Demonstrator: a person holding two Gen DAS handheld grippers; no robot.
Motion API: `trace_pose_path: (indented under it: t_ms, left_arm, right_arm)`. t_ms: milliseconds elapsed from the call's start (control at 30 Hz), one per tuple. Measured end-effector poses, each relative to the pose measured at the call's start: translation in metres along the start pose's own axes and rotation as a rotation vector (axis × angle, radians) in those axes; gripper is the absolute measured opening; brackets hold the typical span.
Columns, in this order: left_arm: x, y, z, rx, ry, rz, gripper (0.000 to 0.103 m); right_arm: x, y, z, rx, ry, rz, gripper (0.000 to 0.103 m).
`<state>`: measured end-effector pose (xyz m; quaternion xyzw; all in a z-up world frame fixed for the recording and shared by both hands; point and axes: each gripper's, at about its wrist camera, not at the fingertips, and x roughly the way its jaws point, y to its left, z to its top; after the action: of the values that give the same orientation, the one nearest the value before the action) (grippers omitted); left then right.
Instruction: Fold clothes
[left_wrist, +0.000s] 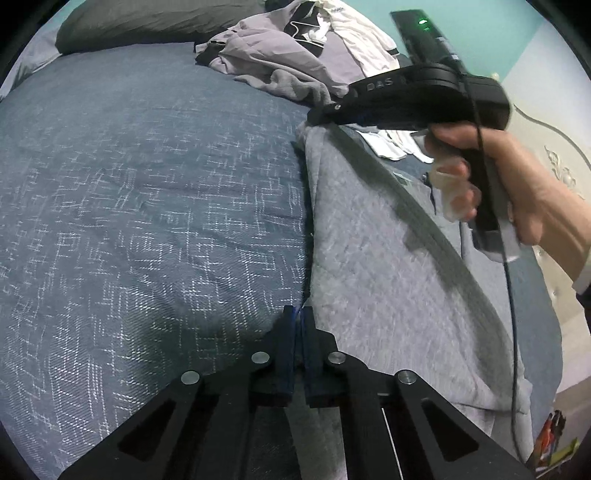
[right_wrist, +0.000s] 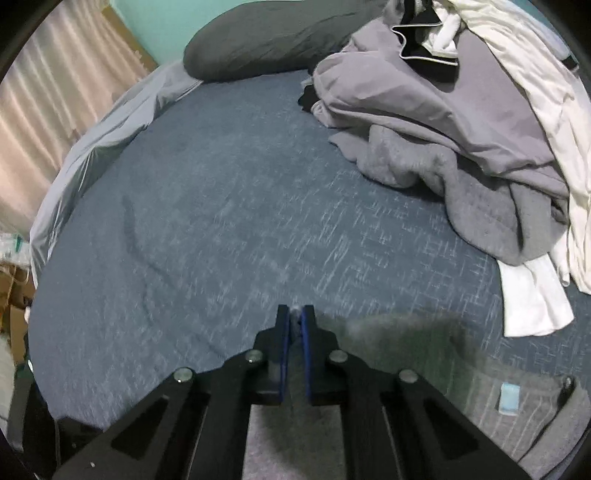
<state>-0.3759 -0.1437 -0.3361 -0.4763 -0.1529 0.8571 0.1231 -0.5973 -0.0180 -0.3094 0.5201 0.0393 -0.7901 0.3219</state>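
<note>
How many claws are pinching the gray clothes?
2. The left claw pinches the near edge of the gray garment on the bed; the right claw pinches its far corner, near the clothes pile.

Left gripper (left_wrist: 298, 314) and right gripper (right_wrist: 295, 312) both point downward, jaws clamped.
</note>
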Motion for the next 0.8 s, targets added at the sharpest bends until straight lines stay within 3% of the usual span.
trace_pose_path:
  t_ms: [200, 300, 433, 600, 800]
  left_arm:
    - [-0.002, 0.001, 0.000, -0.004, 0.003, 0.000, 0.003]
    - [-0.004, 0.001, 0.000, -0.005, 0.002, 0.001, 0.003]
    - [-0.015, 0.003, 0.004, -0.022, -0.001, 0.011, 0.002]
    - [-0.042, 0.002, 0.006, -0.040, -0.004, 0.018, 0.002]
    - [-0.072, 0.000, -0.006, -0.057, 0.009, 0.043, 0.002]
  right_arm:
    - [0.013, -0.005, 0.004, 0.083, -0.018, 0.025, 0.006]
    - [-0.002, -0.009, 0.006, 0.130, -0.090, 0.057, 0.006]
    - [-0.033, -0.005, 0.004, 0.092, -0.133, 0.057, 0.006]
    - [-0.078, -0.016, -0.023, 0.078, -0.120, 0.039, 0.006]
    - [-0.138, -0.033, -0.099, 0.107, -0.091, -0.040, 0.010]
